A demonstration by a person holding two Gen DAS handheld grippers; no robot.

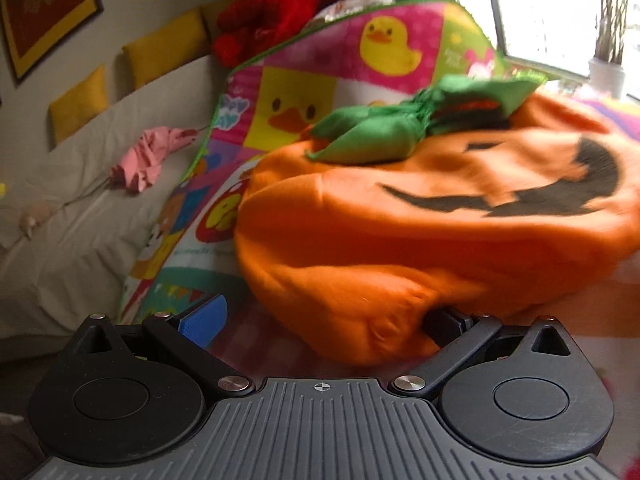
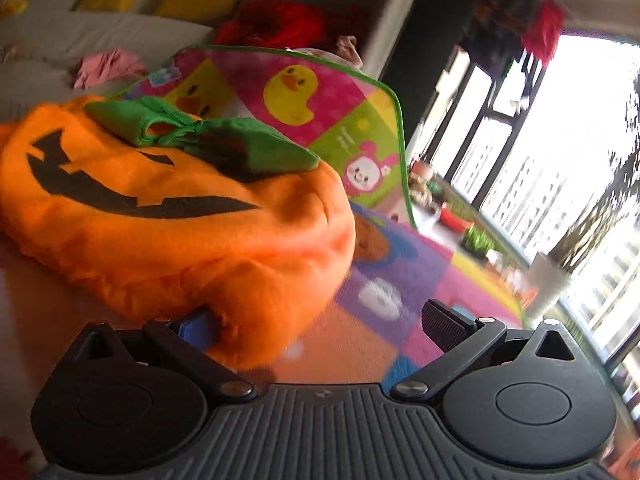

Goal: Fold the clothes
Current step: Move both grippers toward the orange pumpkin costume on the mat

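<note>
An orange pumpkin costume (image 1: 400,232) with a black jack-o'-lantern face and green leaf ties (image 1: 384,128) lies bunched on a colourful duck-print play mat (image 1: 304,92). My left gripper (image 1: 326,322) is open, its fingers wide apart. The costume's near left corner bulges between them and covers part of the right finger. In the right wrist view the same costume (image 2: 168,216) fills the left side. My right gripper (image 2: 320,326) is open too, and the costume's near right corner overlaps its left blue pad (image 2: 192,328).
The mat's far end (image 2: 320,112) stands folded upward. A beige sofa (image 1: 80,216) with yellow cushions holds a pink garment (image 1: 144,160) and a red one (image 1: 264,20). Windows, potted plants (image 2: 476,240) and a white pot (image 1: 606,76) line the right side.
</note>
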